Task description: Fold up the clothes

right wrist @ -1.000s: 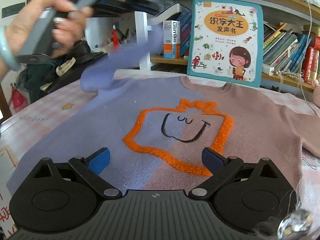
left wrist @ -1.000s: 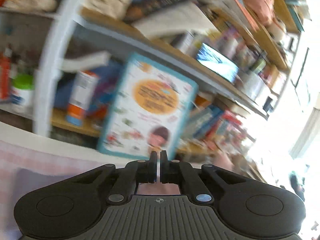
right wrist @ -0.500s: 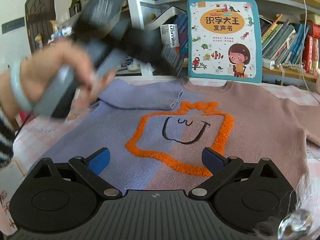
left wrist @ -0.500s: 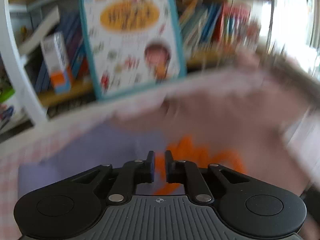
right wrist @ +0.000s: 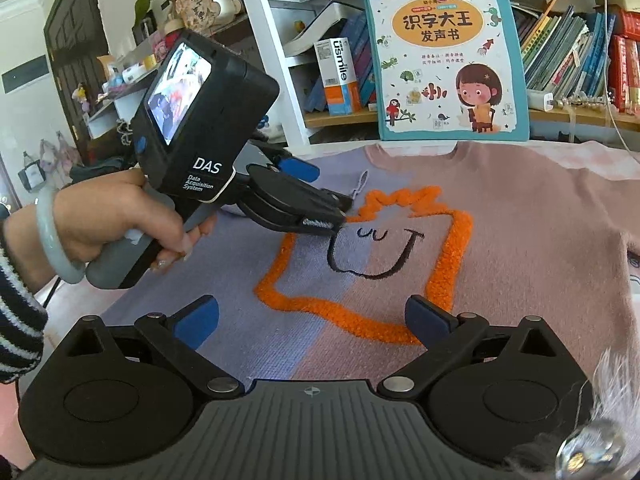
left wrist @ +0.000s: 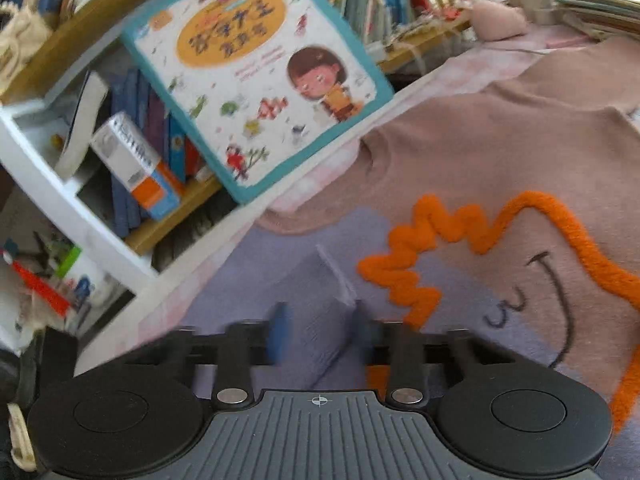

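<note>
A lilac and pink sweater [right wrist: 520, 220] with an orange outline and a smiling face lies flat on the table, its lilac left sleeve [left wrist: 320, 312] folded in over the chest. My left gripper [left wrist: 318, 336] is open just above the folded sleeve's cuff; the right wrist view shows it [right wrist: 316, 188] held in a hand over the sweater's upper left. My right gripper [right wrist: 312, 320] is open and empty over the sweater's lower hem.
A teal-edged children's book [right wrist: 448, 56] stands against a bookshelf [right wrist: 580, 112] right behind the sweater's collar. A white and orange box [right wrist: 338, 76] stands on the shelf to its left. A pink checked cloth [left wrist: 168, 312] covers the table.
My left gripper carried the lilac sleeve across onto the chest, came down from shelf height, opened and let it go. My right gripper stayed put.
</note>
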A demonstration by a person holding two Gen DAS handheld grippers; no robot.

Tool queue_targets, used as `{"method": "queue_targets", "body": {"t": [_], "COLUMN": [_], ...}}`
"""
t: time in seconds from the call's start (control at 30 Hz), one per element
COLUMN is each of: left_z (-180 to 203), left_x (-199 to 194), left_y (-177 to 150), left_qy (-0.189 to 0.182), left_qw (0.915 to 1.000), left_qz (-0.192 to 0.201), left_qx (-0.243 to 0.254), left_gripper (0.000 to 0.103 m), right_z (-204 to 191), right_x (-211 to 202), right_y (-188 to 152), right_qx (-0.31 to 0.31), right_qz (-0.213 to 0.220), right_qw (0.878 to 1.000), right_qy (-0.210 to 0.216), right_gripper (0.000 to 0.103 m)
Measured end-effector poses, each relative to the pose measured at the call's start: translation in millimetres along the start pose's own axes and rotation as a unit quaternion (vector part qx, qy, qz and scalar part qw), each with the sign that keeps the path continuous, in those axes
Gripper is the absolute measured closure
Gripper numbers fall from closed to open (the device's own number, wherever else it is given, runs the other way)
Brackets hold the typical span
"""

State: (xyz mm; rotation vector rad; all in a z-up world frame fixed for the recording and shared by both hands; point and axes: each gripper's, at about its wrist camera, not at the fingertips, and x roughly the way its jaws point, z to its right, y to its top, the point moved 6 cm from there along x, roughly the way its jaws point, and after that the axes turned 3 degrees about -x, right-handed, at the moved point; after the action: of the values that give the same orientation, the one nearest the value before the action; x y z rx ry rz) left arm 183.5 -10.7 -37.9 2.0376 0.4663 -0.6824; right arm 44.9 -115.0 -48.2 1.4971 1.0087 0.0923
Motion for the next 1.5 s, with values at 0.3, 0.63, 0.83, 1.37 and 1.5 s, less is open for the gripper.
{"method": "queue_targets", "body": {"t": [0.3,0.63,0.83,1.37,1.5], "left_z": [-19,6,-12,-109,-106], "left_x": [-30,-37,-41,-49,-52], "left_y": [53,121,108,-91,-106], "left_qy": [-0.115,-0.221,-0.207,-0.081,-0.1], "left_qw": [0.9826,0.9523,0.9488,0.9377,0.9352], "left_qz": [0.069,0.115,0.124,-0.002,0.004], "left_qx": [-0.128,-0.176,-0.205,-0.338,-0.34], "left_gripper": [0.1,0.099,0.042,0.041,0.045], "right_z": [2,3,4,21,49], "right_x": [1,-1,-3,-19,-44], "right_y": [0,0,1,-3,-4], "right_qx": [0.009,0.011,0.013,0.021,0.026], "right_qz": [-0.003,-0.002,-0.001,-0.011,-0.015], "right_qw": [1.0,1.0,1.0,0.999,0.993], "right_qy": [0.009,0.004,0.003,-0.044,-0.117], "right_gripper": [0.003,0.003,0.003,0.003,0.004]}}
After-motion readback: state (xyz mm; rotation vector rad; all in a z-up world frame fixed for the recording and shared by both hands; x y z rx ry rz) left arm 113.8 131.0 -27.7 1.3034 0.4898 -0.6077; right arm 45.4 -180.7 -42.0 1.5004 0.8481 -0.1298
